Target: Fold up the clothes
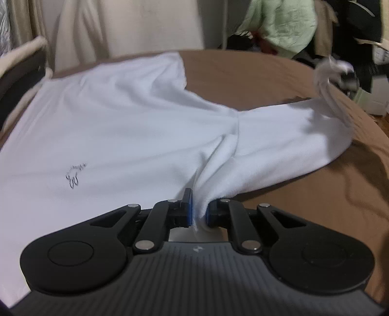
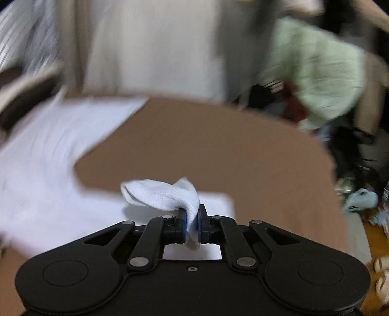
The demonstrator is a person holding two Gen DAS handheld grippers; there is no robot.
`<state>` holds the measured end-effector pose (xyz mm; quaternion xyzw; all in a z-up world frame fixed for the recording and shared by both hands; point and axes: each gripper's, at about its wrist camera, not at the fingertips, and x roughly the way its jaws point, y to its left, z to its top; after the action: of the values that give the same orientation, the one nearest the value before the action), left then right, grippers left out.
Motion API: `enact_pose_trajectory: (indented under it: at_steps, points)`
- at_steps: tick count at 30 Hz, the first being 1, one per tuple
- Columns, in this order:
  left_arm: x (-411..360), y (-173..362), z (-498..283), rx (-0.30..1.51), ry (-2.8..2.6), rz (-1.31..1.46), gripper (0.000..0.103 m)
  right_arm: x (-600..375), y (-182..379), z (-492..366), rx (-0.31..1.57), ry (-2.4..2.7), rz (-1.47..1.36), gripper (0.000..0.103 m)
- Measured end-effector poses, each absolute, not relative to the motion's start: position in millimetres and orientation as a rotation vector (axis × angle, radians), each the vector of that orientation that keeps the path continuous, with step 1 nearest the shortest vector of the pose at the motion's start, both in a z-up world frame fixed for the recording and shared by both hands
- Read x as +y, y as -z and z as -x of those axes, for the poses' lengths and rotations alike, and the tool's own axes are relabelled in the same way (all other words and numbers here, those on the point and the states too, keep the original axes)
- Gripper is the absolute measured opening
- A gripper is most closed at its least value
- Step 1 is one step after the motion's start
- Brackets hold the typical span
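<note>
A white shirt [image 1: 109,116] with a small dark print lies spread over a brown surface [image 1: 243,73]. My left gripper [image 1: 199,211] is shut on a bunched fold of the shirt near its shoulder, and the cloth rises in a ridge from the pads. One sleeve [image 1: 291,131] stretches right, its cuff lifted and held by the other gripper at the far right edge. In the right wrist view, my right gripper [image 2: 192,227] is shut on that white cuff [image 2: 165,194], which curls over the pads. The shirt's body [image 2: 48,170] lies blurred to the left.
The brown surface [image 2: 218,150] is rounded and drops off at its right edge. Beyond it hang pale curtains [image 1: 136,26] and a light green garment [image 1: 287,21]. A dark chair back [image 1: 19,73] stands at far left. Shoes and clutter [image 2: 362,201] lie on the floor at right.
</note>
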<state>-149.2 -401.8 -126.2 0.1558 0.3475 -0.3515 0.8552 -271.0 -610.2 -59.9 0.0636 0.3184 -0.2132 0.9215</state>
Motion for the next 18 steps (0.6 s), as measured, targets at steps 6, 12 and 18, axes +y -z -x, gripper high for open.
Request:
enact_pose_trajectory:
  at_steps: [6,12,18]
  points:
    - [-400,141,153,0.761,0.726,-0.346,0.010,-649,29,312,0.510,0.726,-0.143,0.008]
    - [-400,137,156,0.776,0.743,-0.338,0.011,-710,63,357,0.554,0.996,-0.321,0.009]
    - [-397,140,155,0.839,0.853,-0.212,0.079,-722,113,400,0.527,0.979,-0.772,0.038]
